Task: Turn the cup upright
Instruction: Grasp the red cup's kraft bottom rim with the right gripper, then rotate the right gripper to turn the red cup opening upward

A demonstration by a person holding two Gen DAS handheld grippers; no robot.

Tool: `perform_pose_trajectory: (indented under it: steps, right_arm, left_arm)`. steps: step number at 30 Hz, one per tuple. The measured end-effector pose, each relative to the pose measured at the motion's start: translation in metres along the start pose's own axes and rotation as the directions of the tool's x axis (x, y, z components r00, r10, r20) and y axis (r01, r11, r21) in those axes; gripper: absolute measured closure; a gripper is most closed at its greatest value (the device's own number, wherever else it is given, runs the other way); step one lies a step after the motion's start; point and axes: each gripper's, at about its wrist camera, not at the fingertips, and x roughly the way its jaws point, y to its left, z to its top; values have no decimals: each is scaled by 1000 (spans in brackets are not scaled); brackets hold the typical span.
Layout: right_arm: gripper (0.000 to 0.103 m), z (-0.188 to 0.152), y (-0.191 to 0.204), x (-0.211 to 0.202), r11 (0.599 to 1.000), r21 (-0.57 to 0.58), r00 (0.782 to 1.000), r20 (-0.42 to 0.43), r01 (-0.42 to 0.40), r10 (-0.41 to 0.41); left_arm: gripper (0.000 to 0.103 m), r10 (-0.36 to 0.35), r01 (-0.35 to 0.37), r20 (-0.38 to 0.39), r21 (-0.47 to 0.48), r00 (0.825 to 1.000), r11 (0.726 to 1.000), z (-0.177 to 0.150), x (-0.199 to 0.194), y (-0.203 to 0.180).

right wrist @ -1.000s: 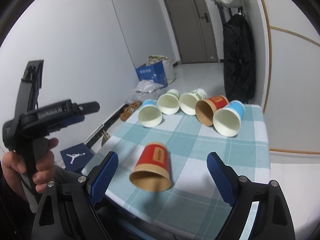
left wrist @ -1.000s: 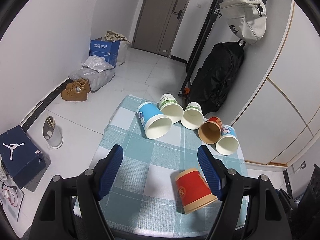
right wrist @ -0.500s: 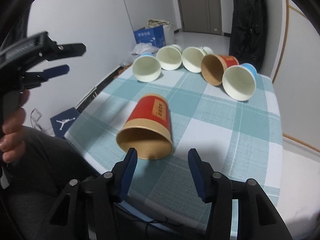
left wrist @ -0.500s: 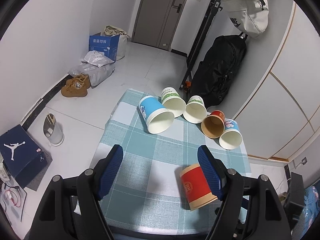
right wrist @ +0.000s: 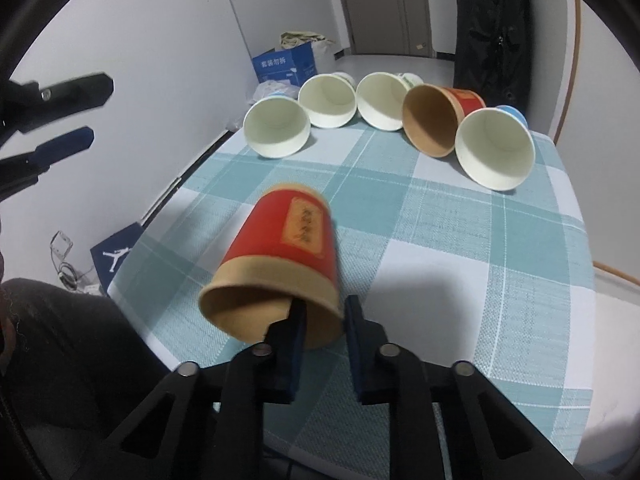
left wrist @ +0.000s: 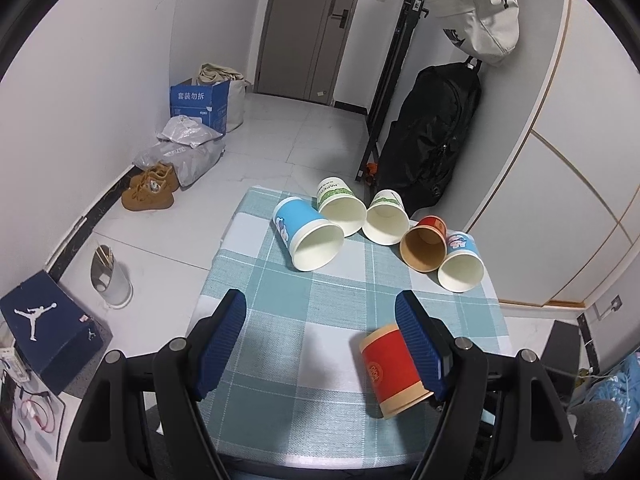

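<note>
A red paper cup (right wrist: 280, 268) lies on its side near the front edge of the checked tablecloth (right wrist: 460, 248), mouth toward me. My right gripper (right wrist: 324, 312) straddles the cup's rim wall: one finger inside the mouth, the other outside, jaws nearly closed on it. In the left wrist view the same red cup (left wrist: 390, 368) lies low right, partly behind the right finger. My left gripper (left wrist: 320, 328) is open and empty, held above the table's near edge.
Several other cups lie on their sides in a row at the table's far end: a blue one (left wrist: 306, 236), two white-green ones (left wrist: 342, 208), a red one (left wrist: 426, 240), another blue one (left wrist: 460, 264). A black backpack (left wrist: 428, 140) leans beyond; boxes and shoes are on the floor left.
My right gripper moved forward to the red cup and narrowed from wide open until its fingers straddle the rim wall. The left gripper stayed open and drew back slightly.
</note>
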Motion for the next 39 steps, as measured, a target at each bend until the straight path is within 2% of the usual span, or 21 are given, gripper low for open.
perform_pose_trajectory:
  steps: [7, 20, 27, 34, 37, 39]
  right_arm:
    - [100, 1, 1, -10, 1000, -9, 999, 42, 8, -7]
    - [101, 5, 1, -28, 1000, 15, 995, 98, -13, 11]
    - [101, 11, 0, -41, 997, 34, 993, 98, -66, 63]
    - [101, 36, -11, -69, 990, 47, 991, -7, -132, 132]
    - [101, 53, -14, -79, 992, 21, 986, -106, -124, 126]
    - [101, 63, -18, -79, 993, 16, 971, -208, -119, 120]
  left_arm:
    - [30, 27, -27, -7, 12, 1000, 1000, -1, 4, -2]
    - [30, 46, -46, -32, 2, 998, 999, -5, 10, -3]
    - [30, 40, -40, -44, -14, 998, 999, -6, 11, -1]
    - [30, 24, -26, -39, -49, 999, 998, -4, 9, 3]
    - [30, 13, -14, -28, -52, 1000, 999, -3, 7, 3]
    - [30, 9, -10, -25, -55, 1000, 998, -2, 6, 3]
